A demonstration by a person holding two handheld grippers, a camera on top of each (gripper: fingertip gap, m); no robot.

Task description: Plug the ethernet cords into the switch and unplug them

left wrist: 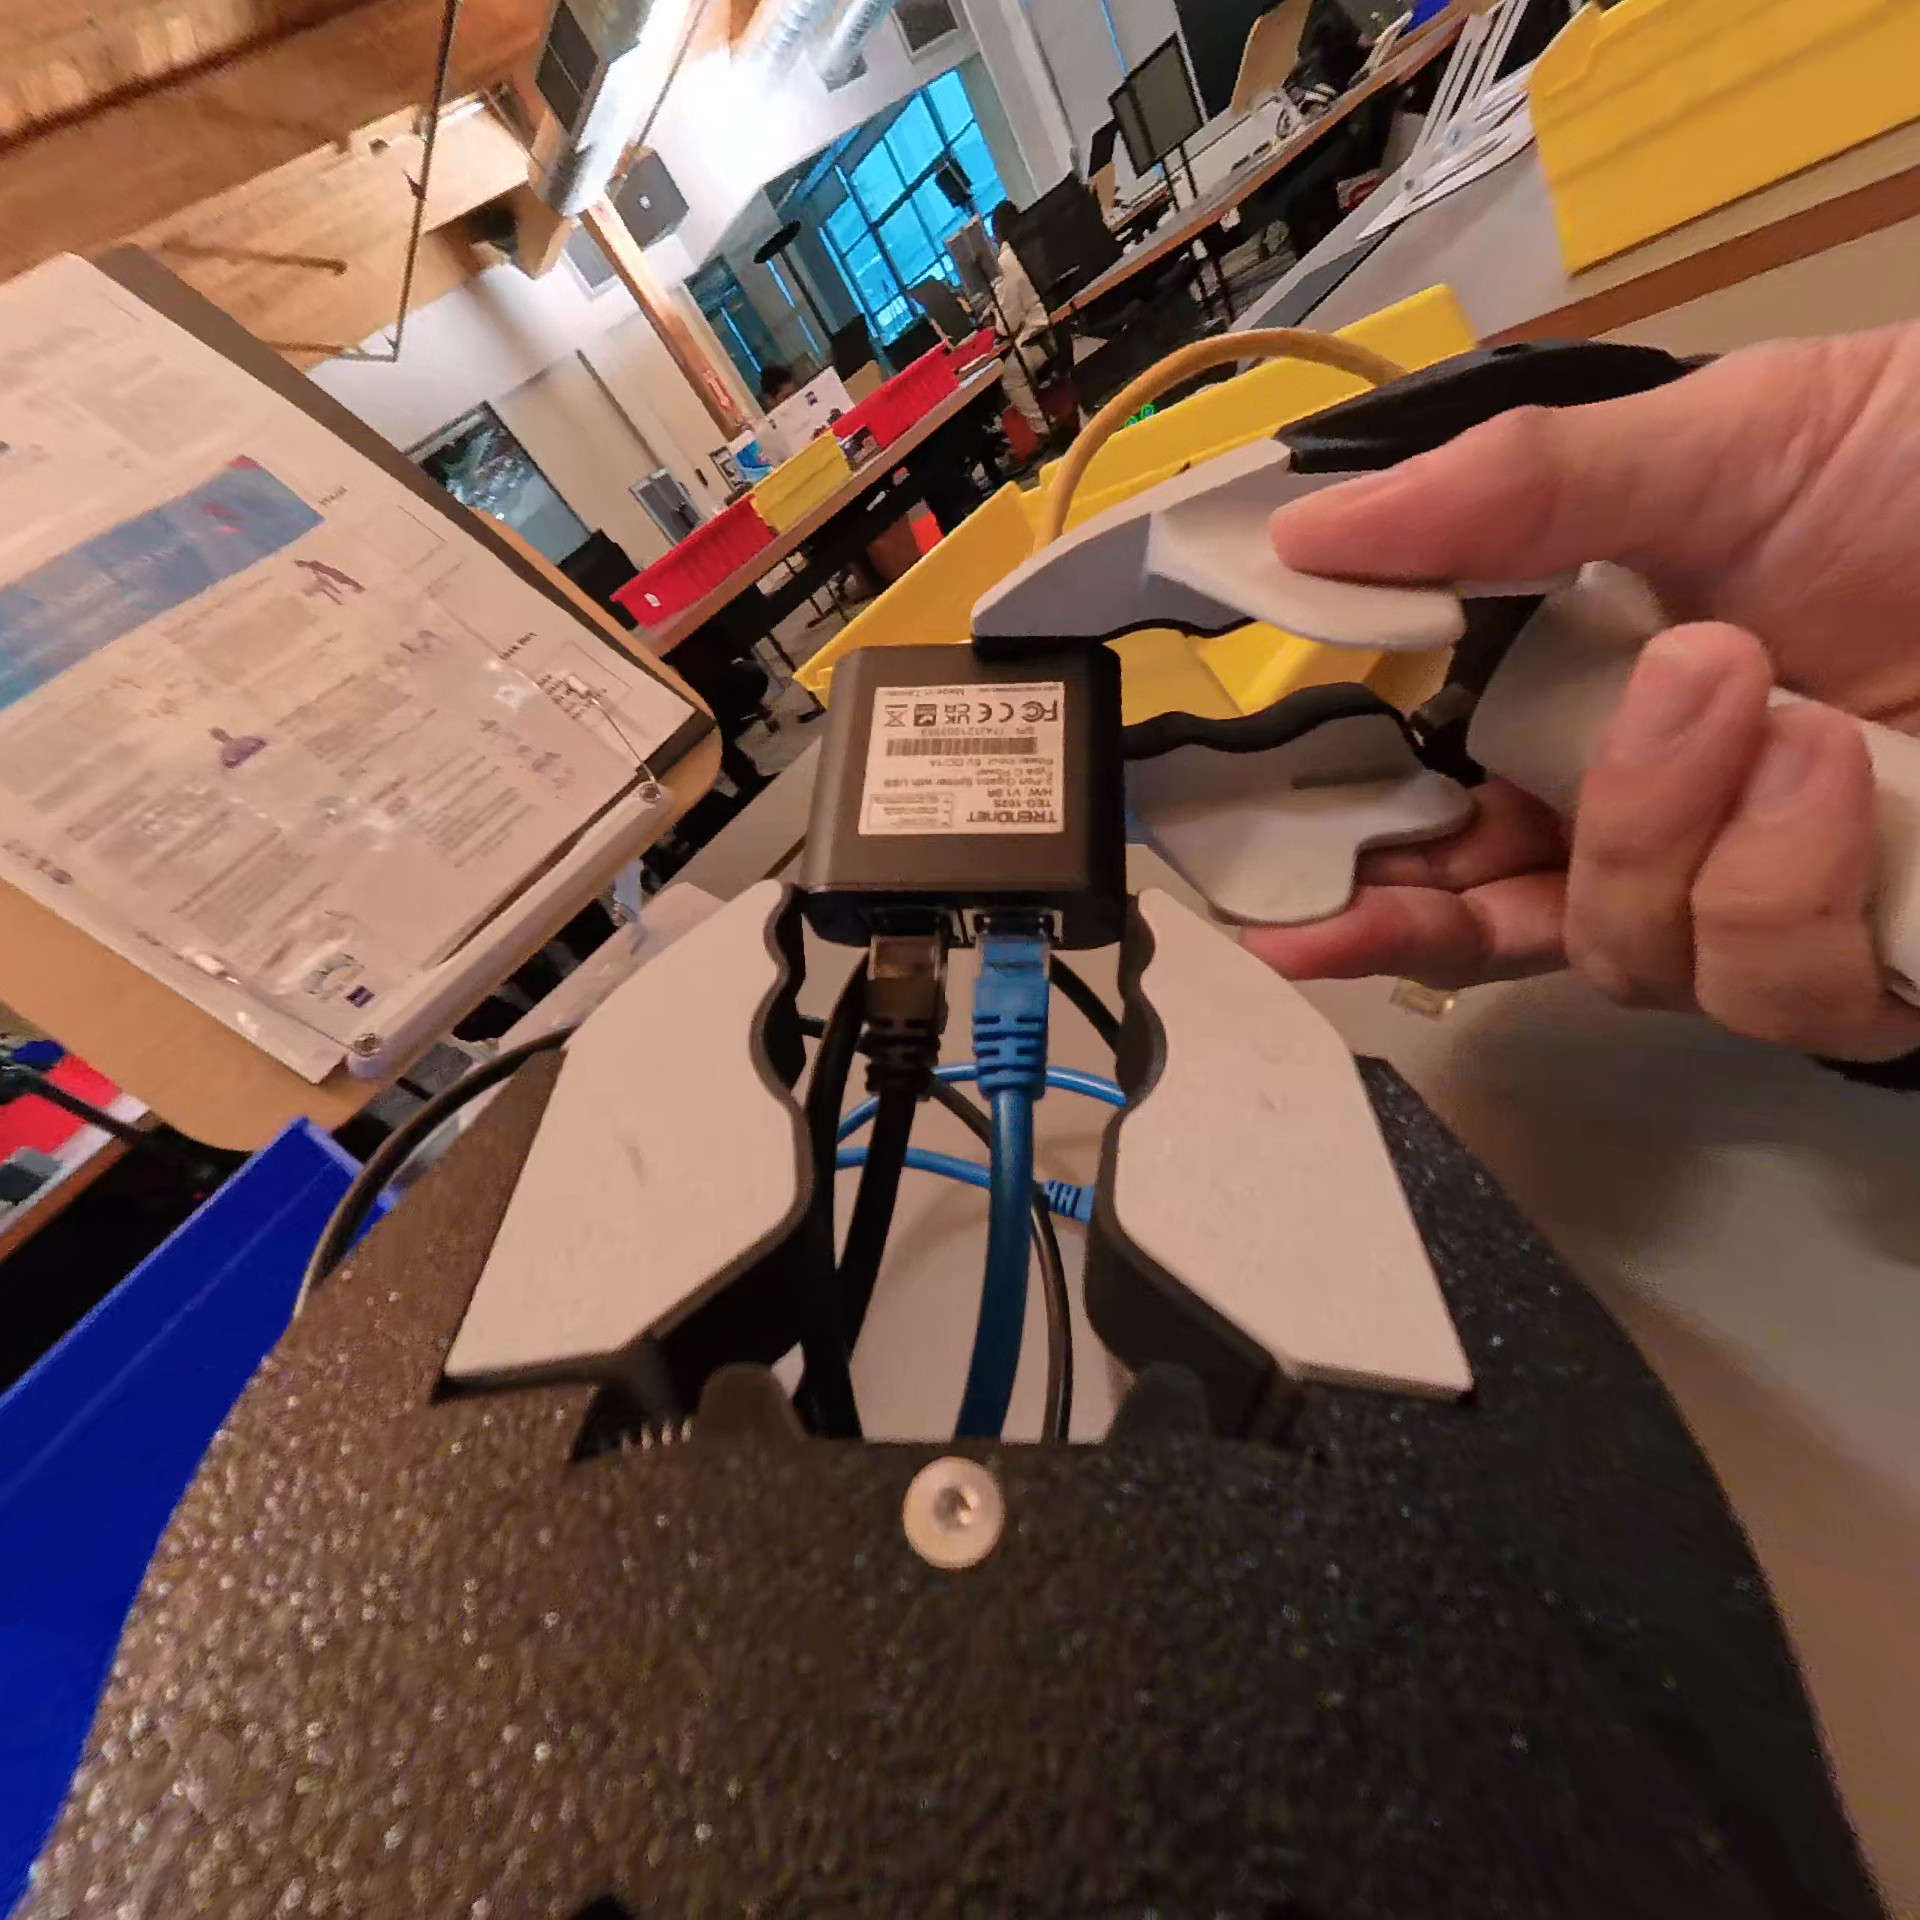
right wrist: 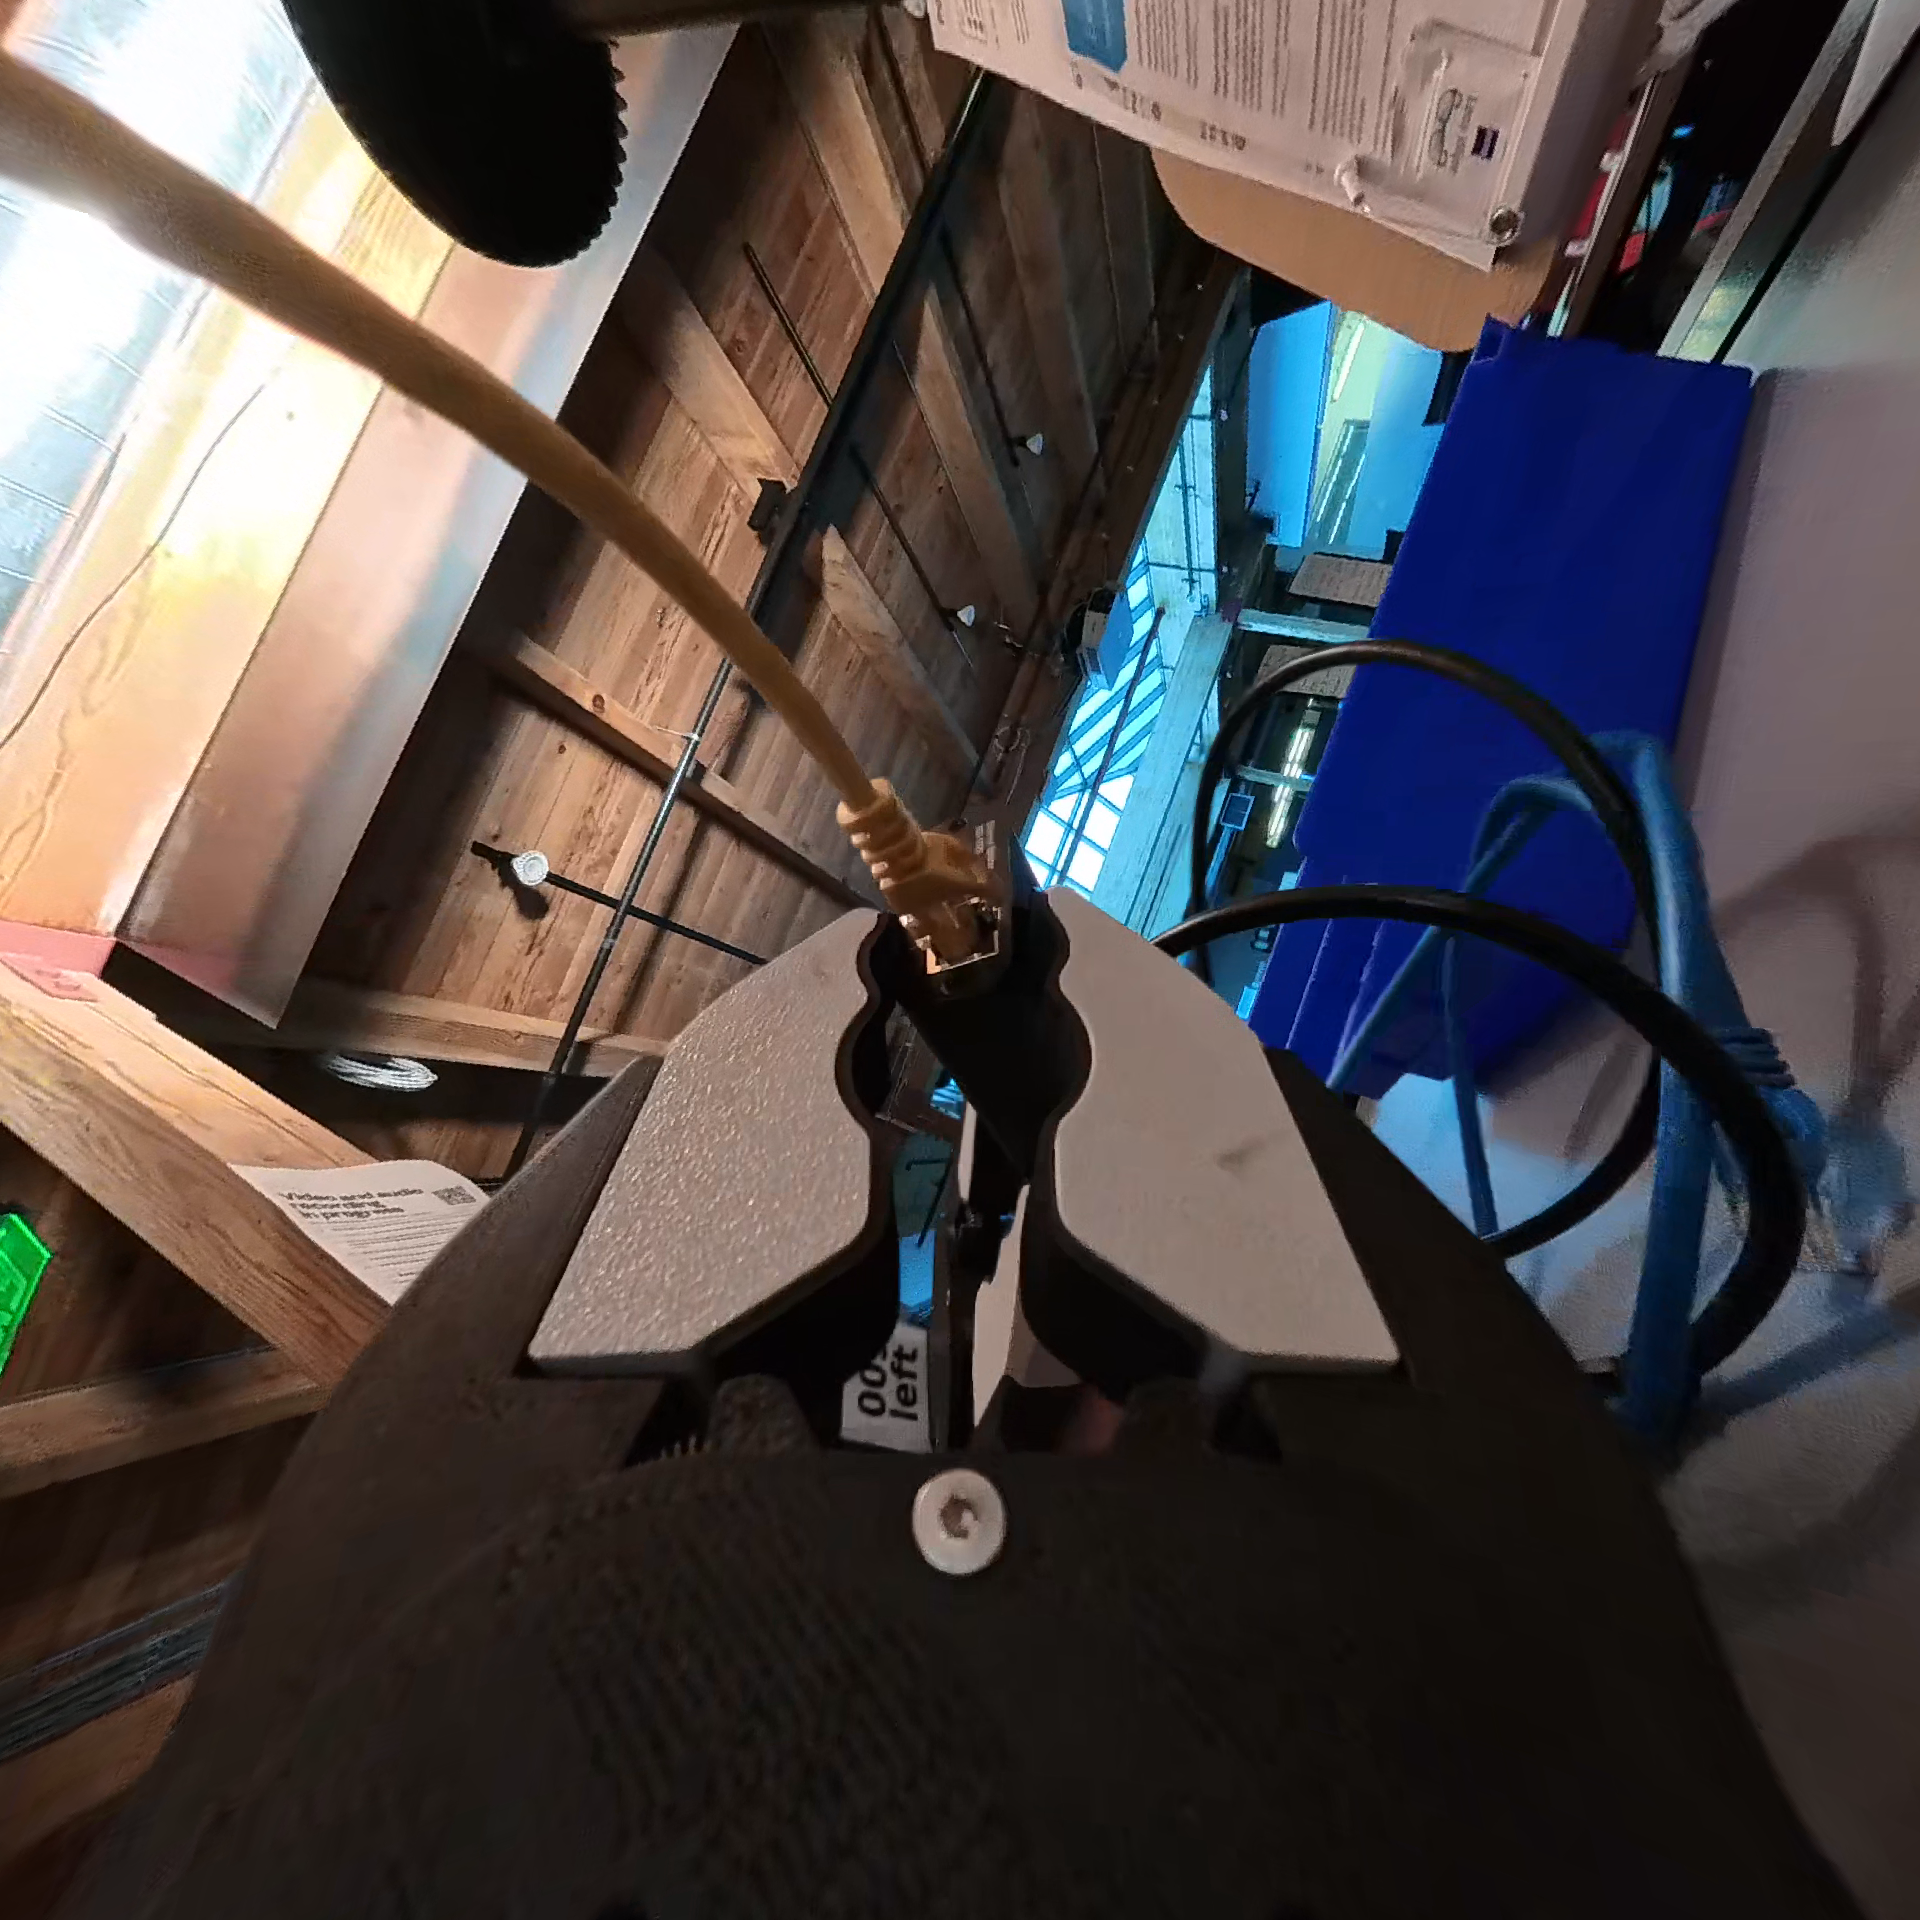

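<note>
The black switch (left wrist: 966,779) is held off the table, label side up. My left gripper (left wrist: 961,914) is shut on its near end, one fingertip on each side. A black cord (left wrist: 904,997) and a blue cord (left wrist: 1008,1008) are plugged into the near ports and run back between my fingers. My right gripper (left wrist: 1143,675), held by a hand (left wrist: 1714,623), clamps the switch's far right corner from above and below. In the right wrist view the switch (right wrist: 997,1060) sits edge-on between the right gripper's (right wrist: 966,925) fingers. A tan cord's plug (right wrist: 925,883) is seated in the switch at the fingertips.
A yellow bin (left wrist: 1195,665) lies just behind the switch and a blue bin (left wrist: 156,1455) at the left. A clear-covered document board (left wrist: 260,675) leans at the left. Loops of blue (right wrist: 1683,987) and black (right wrist: 1455,914) cord lie on the grey table (left wrist: 1610,1195). Only a small space, under 4 cm, lies between the two pairs of fingers.
</note>
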